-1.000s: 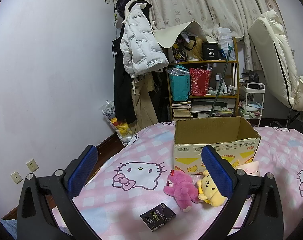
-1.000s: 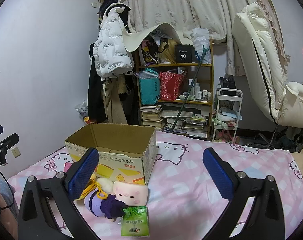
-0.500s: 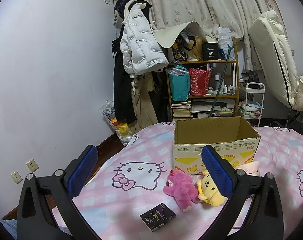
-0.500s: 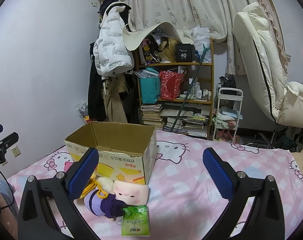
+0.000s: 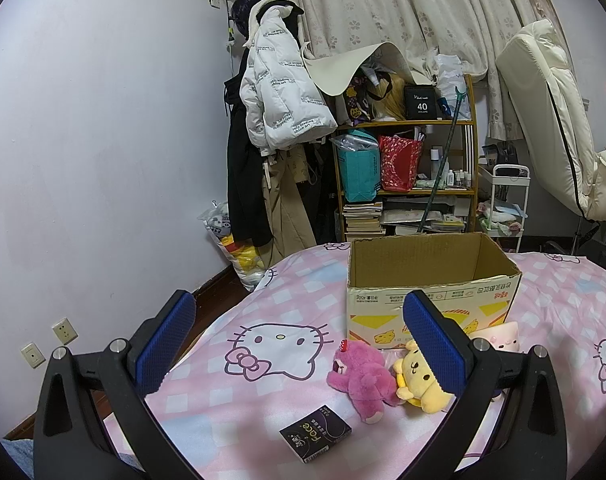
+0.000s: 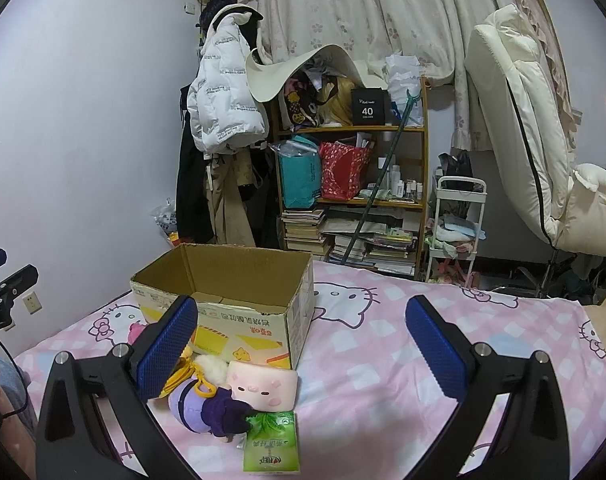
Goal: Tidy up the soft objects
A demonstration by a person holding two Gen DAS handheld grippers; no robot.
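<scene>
An open cardboard box (image 5: 431,284) (image 6: 227,304) stands on the pink bed. In front of it lie a pink plush bear (image 5: 361,376), a yellow plush (image 5: 417,384), a pink pig cushion (image 6: 261,384) (image 5: 499,336) and a purple plush (image 6: 205,406). A black packet (image 5: 316,438) and a green tissue pack (image 6: 271,446) lie nearer to me. My left gripper (image 5: 299,338) hovers open above the bed, left of the toys. My right gripper (image 6: 301,344) is open too, just right of the box, with nothing between its fingers.
The bed cover (image 6: 383,368) is pink with cat prints. Beyond the bed stand a cluttered shelf (image 6: 351,184), hanging coats (image 5: 279,92), a white trolley (image 6: 455,228) and a cream chair (image 6: 543,152). The other gripper's tip (image 6: 7,288) shows at the left edge.
</scene>
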